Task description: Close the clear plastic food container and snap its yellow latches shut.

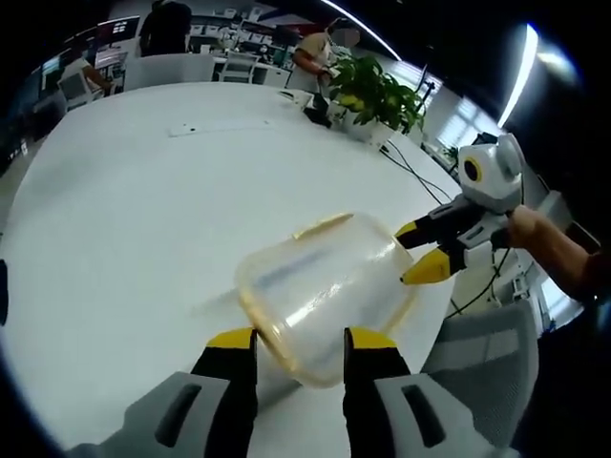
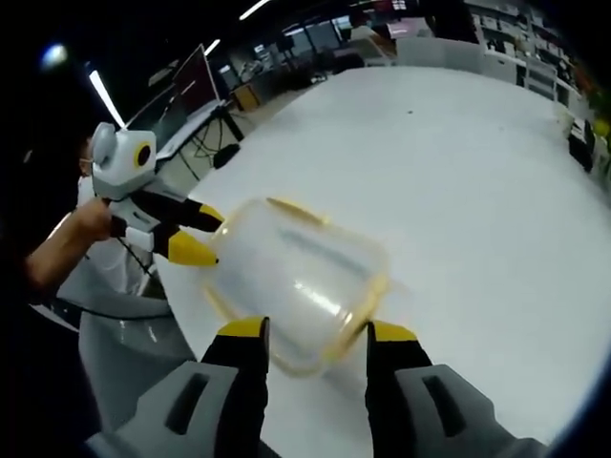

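Left claw (image 1: pixel 300 342), right claw (image 2: pixel 315 334): grey bodies, black jaws, yellow tips.

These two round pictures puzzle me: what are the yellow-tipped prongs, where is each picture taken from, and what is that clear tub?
No robot here: a person carries a hand-held gripper in each hand, and a fisheye camera rides on each. The left gripper view looks along the left hand-held gripper, whose two yellow-tipped jaws rise from the bottom. The right gripper view does the same for the right hand-held gripper. Each camera also catches the other tool coming in from the side, with the person's hand on it. Between them is a clear plastic food container with yellow latches, at the edge of a large white table. Both pairs of jaws stand apart around the container's ends; whether they touch it I cannot tell. A potted plant stands at the far side.
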